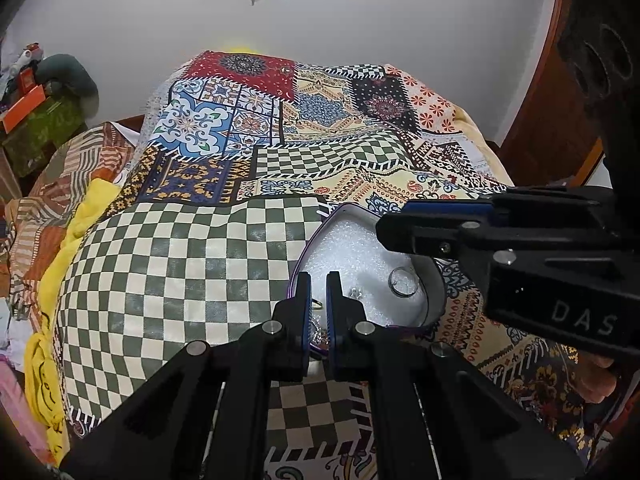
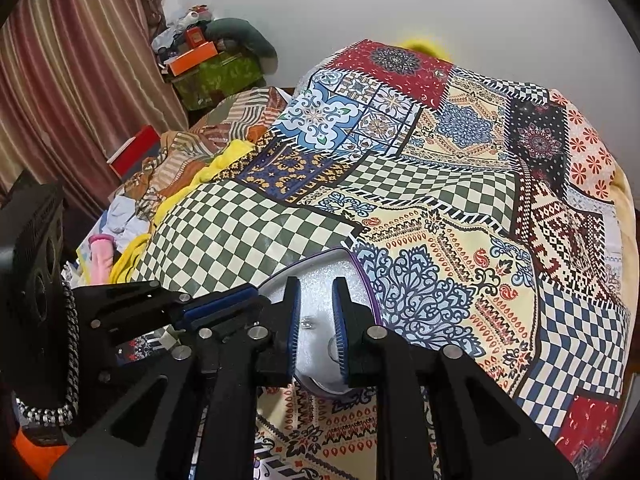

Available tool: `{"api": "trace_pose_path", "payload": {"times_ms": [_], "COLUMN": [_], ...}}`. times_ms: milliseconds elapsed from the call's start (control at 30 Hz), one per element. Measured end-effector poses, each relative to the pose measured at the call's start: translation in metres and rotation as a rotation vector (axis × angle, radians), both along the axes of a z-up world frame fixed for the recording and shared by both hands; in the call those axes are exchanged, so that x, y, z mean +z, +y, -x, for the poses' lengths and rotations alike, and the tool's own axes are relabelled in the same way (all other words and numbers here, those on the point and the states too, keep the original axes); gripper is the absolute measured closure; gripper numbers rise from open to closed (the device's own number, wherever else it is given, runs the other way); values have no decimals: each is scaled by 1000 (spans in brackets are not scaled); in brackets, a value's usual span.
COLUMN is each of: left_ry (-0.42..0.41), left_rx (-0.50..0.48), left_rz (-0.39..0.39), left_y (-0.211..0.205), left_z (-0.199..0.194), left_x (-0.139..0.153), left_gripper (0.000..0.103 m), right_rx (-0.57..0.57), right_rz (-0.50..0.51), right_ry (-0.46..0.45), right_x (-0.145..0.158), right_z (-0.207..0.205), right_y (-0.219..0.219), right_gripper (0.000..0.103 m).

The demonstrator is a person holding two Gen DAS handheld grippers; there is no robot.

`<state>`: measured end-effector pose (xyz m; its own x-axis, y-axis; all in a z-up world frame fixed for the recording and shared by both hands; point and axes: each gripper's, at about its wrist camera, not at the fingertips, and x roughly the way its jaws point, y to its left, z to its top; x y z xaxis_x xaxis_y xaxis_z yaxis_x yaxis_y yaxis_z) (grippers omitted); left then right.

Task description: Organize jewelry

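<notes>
I keep my left tongs (image 1: pixel 318 304) pinched on the box (image 1: pixel 434 280) rim to steady it on the bed (image 1: pixel 180 272). My right tongs (image 2: pixel 317 322) stand narrowly parted, empty, above the ring (image 1: pixel 403 282) lying inside.

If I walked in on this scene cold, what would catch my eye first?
Probably the loud patchwork bedspread of checks and tile prints covering the bed. Next, the heart-shaped box lying on it near the front, white-lined, with a ring inside, and two black grippers with blue-padded fingers poised over it.
</notes>
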<state>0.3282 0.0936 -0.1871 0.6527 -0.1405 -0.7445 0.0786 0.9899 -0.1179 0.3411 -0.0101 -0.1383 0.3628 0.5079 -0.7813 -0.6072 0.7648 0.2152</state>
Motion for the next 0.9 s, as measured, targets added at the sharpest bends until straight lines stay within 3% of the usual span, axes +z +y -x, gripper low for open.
{"api": "trace_pose_path", "payload": {"times_ms": [100,667,900], "left_ry": [-8,-80,-108], "left_rx": [1,17,17], "left_rz": [1,-26,-28], "left_y": [-1,-7,-15], "left_z": [5,58,89], "left_x": [6,66,84], "left_gripper": [97,95,84], "right_rx": [-9,-46,-88], "right_rz": [4,1,-53], "right_ry": [-11,-135,-143], "right_x": [4,58,72], "right_z": [4,60,91], "right_y": [-3,-33,-60], "right_gripper": [77,77,77]}}
